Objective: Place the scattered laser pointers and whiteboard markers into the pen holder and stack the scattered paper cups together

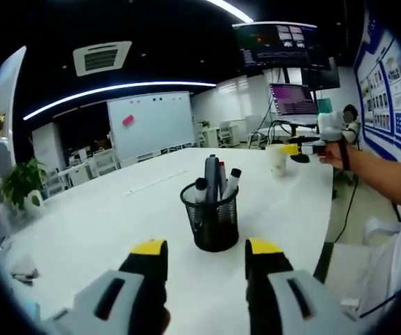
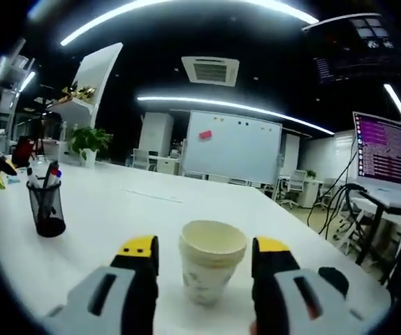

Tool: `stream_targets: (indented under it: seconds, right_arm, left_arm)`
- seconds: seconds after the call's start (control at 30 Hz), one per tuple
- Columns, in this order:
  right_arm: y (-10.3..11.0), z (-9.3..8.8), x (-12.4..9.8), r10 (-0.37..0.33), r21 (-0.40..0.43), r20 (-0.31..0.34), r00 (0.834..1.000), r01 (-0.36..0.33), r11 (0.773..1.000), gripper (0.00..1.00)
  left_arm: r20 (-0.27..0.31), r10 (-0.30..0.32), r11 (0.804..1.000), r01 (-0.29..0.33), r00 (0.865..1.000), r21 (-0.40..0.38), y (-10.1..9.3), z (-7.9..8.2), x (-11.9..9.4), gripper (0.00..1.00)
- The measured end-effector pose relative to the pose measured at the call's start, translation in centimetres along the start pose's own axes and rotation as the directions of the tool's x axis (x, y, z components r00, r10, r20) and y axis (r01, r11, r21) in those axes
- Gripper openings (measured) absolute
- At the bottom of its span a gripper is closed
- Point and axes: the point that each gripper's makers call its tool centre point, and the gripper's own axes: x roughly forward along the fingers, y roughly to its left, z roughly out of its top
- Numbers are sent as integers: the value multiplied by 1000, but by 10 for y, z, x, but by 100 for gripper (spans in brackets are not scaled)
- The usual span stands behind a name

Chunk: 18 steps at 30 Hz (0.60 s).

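**Currently: Tip-Over Risk at Pen Holder and Cup Stack**

Left hand-held gripper (image 1: 205, 255): jaws spread, empty, facing the mesh pen holder (image 1: 213, 218) upright on the desk (image 1: 103, 216), markers (image 1: 231, 181) inside. Pushing forward could topple it.

Right hand-held gripper (image 2: 205, 257): jaws apart, flanking the paper cups (image 2: 211, 269), apparently stacked; contact cannot be confirmed. An off-centre or hard closure may crush or tip the stack.

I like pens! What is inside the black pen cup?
Markers stick up out of the black mesh pen holder. Their lower ends are hidden by the mesh.
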Motion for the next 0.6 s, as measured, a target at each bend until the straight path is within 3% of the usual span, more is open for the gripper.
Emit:
stream_targets:
  seconds: [0.6]
  right_arm:
    - [2, -29, 15, 24, 62, -79, 997, -19, 998, 60]
  left_arm:
    - [-39, -11, 1000, 11, 999, 13, -6, -9, -3, 45]
